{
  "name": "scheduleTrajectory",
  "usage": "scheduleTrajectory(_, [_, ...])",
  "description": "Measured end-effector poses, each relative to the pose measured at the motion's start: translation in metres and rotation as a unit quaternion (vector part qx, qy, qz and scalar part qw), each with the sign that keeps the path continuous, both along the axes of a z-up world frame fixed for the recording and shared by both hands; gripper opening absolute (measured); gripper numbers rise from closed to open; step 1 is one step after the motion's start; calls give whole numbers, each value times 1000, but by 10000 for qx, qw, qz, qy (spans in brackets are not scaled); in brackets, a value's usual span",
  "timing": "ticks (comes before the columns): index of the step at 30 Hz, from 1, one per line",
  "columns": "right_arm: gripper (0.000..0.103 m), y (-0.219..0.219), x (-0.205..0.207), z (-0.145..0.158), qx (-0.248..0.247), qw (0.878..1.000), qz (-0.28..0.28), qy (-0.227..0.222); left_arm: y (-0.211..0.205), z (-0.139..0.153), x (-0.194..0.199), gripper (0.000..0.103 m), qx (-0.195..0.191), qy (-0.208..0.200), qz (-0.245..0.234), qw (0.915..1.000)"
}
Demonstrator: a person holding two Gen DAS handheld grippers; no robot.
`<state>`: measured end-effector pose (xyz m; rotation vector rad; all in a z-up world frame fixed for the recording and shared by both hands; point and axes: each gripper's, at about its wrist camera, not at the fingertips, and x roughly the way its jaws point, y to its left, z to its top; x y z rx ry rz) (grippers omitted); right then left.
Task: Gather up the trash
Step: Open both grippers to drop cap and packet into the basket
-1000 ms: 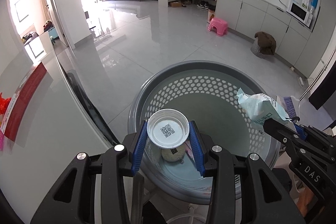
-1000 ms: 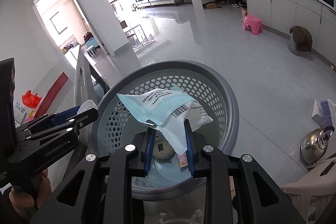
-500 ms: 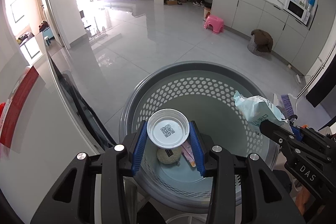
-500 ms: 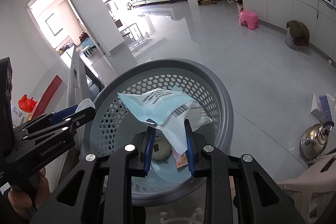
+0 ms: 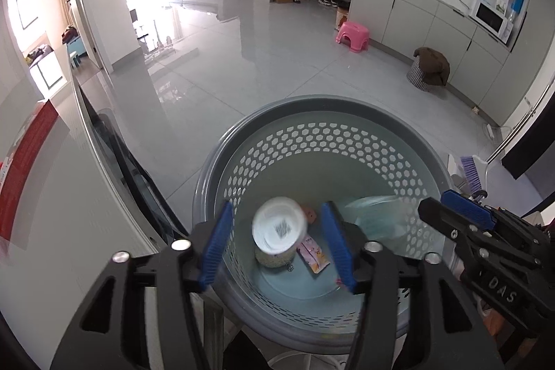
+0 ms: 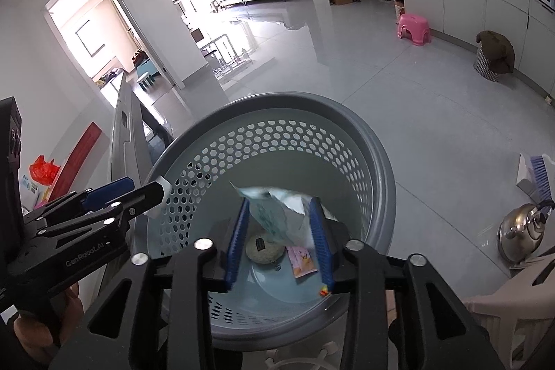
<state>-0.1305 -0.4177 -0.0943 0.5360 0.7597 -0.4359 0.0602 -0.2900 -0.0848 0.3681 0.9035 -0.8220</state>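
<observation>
Both grippers hang over a grey perforated basket (image 5: 312,141), which also shows in the right wrist view (image 6: 378,169). My left gripper (image 5: 279,240) is open; a white paper cup (image 5: 279,227), blurred, is loose between its blue pads, falling into the basket. My right gripper (image 6: 279,231) is open; a pale blue plastic packet (image 6: 274,214), blurred, drops between its pads. On the basket floor lie a round beige lump (image 6: 264,248) and a pink wrapper (image 6: 301,260). The packet shows in the left wrist view (image 5: 374,214) inside the basket.
A white cabinet side (image 5: 52,196) stands close on the left. A steel kettle (image 6: 520,227) and a brush (image 6: 539,175) sit on the floor at right. A pink stool (image 5: 353,35) and a covered bin (image 5: 428,68) stand farther off by the cabinets.
Both grippers opened. The cup left the left pads and the packet left the right pads; both are falling into the basket.
</observation>
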Motion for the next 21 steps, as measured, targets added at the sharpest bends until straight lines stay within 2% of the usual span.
scheduleTrajectory(1, [58,1,-1,1,-36,10000,-16,-51,1,1,1,59,-15,-3,22,10000])
scheduleTrajectory(2, [59,2,-1,2,-62,10000,-25,-65,0,2,2,59,-6,-18,40,10000])
scheduleTrajectory(8, [59,0,-4,2,-25,10000,-57,-72,1,2,2,60,18,-16,111,9999])
scheduleTrajectory(21, [59,5,-8,6,-68,9999,-67,-118,6,9,-4,68,-72,-124,130,9998])
